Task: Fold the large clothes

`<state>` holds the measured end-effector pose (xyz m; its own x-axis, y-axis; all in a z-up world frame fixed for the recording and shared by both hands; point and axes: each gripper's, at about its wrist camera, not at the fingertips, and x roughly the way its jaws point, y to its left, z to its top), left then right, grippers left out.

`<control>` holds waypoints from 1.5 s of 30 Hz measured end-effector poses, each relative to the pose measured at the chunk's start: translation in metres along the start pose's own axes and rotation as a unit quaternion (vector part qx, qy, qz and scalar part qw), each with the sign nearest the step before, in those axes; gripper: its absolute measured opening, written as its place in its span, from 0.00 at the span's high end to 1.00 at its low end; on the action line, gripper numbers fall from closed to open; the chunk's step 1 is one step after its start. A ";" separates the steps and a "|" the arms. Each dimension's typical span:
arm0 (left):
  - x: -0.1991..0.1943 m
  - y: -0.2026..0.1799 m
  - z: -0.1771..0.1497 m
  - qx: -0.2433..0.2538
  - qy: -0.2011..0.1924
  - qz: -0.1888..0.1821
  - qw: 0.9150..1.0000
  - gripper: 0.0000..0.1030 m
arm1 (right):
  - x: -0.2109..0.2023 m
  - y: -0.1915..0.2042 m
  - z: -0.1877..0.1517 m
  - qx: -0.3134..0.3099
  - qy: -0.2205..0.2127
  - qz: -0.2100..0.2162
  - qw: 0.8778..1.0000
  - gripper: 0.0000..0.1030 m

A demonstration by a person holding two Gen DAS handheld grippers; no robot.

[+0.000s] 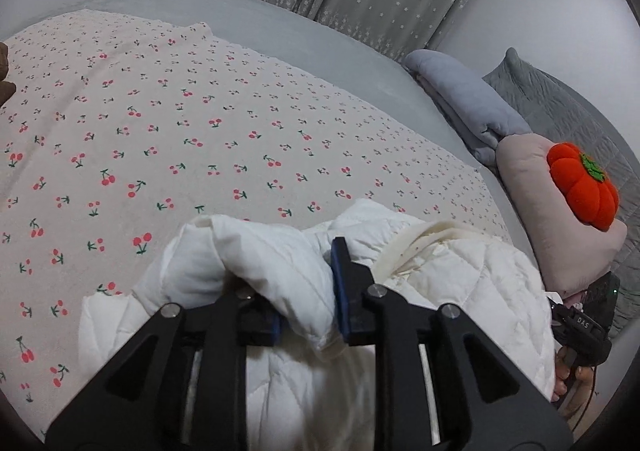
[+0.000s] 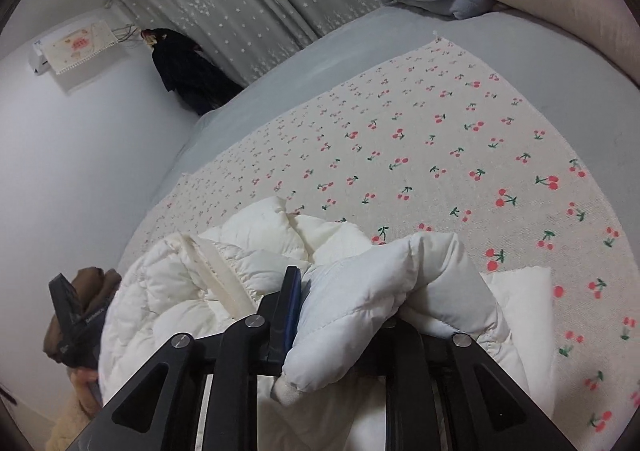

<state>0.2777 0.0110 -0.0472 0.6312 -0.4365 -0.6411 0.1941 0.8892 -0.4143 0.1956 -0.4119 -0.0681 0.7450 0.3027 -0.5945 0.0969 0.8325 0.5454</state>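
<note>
Honestly, barely started: jacket (image 1: 440, 283) bunched at 6 o'clock on the cherry sheet (image 1: 160, 111), no crease made, all folds left. Left gripper (image 1: 306, 291) clamped on a puffy edge, right gripper (image 2: 340, 315) likewise. Pumpkin plush (image 1: 582, 187) at 3 o'clock only from left wrist; air conditioner (image 2: 72, 47) at 10 only from right.

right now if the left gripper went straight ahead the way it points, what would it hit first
The left gripper already clamps the white puffer jacket, so padding comes first; past that, probably the cherry-print blanket, though depth is unclear.
</note>
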 end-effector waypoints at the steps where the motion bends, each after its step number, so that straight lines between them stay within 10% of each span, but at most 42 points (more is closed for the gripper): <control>1: -0.011 -0.002 0.001 -0.001 -0.004 -0.007 1.000 0.65 | -0.007 0.000 0.001 0.000 -0.002 0.013 1.000 0.71; 4: -0.039 -0.013 0.002 -0.004 -0.033 -0.016 0.999 0.14 | -0.019 0.007 0.007 -0.011 -0.011 0.038 0.999 0.26; 5: -0.050 -0.022 0.000 0.004 -0.058 -0.014 0.998 0.13 | -0.023 0.015 0.006 -0.022 -0.027 0.032 0.999 0.15; 15: 0.009 -0.126 -0.042 0.201 -0.022 -0.001 0.979 0.13 | 0.014 0.136 -0.027 -0.235 -0.042 -0.107 0.965 0.15; 25: 0.052 -0.118 -0.031 0.197 0.010 0.050 0.979 0.11 | 0.091 0.119 -0.028 -0.225 0.025 -0.179 0.957 0.13; 30: 0.010 -0.103 -0.005 0.212 -0.058 0.082 0.972 0.11 | 0.051 0.121 -0.019 -0.245 -0.036 -0.183 0.952 0.13; 34: 0.031 -0.059 0.024 0.160 -0.036 0.138 0.977 0.14 | 0.043 0.090 0.007 -0.219 -0.066 -0.238 0.944 0.22; 38: 0.077 0.000 0.027 0.056 0.033 0.153 0.986 0.20 | 0.061 0.041 0.021 -0.145 -0.037 -0.268 0.952 0.55; 45: 0.083 0.007 0.031 0.021 0.042 0.170 0.984 0.20 | 0.074 -0.005 0.026 -0.046 0.004 -0.270 0.962 0.54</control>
<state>0.3547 -0.0146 -0.0833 0.6015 -0.1201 -0.7898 0.0130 0.9900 -0.1407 0.2675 -0.4058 -0.0991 0.5970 -0.1825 -0.7812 0.4091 0.9069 0.1008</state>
